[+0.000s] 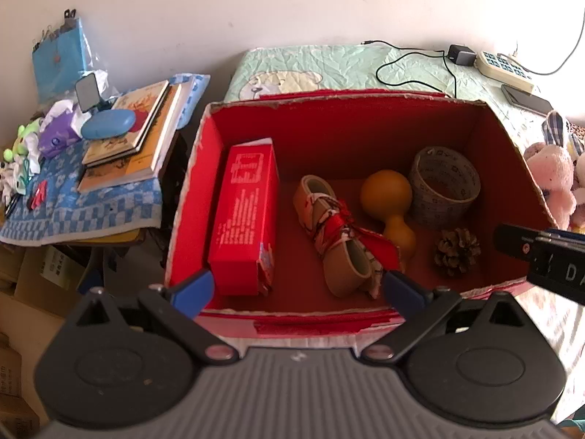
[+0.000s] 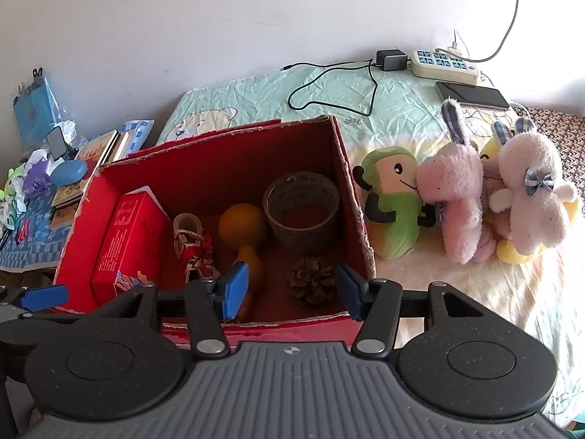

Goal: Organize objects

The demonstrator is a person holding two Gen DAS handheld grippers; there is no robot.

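while both grippers are hovering empty at the red box [image 2: 351, 183], left gripper [image 1: 296, 289] spread wide and right gripper [image 2: 292, 289] half open, the pine cone [image 2: 311, 280] is sitting at its 5 o'clock corner, looking light, brittle and prickly, best pinched across its scales.

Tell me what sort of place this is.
Probably a bedroom: a red box sits on a bed with a cartoon-print quilt, plush toys beside it, and a cluttered side table with books nearby.
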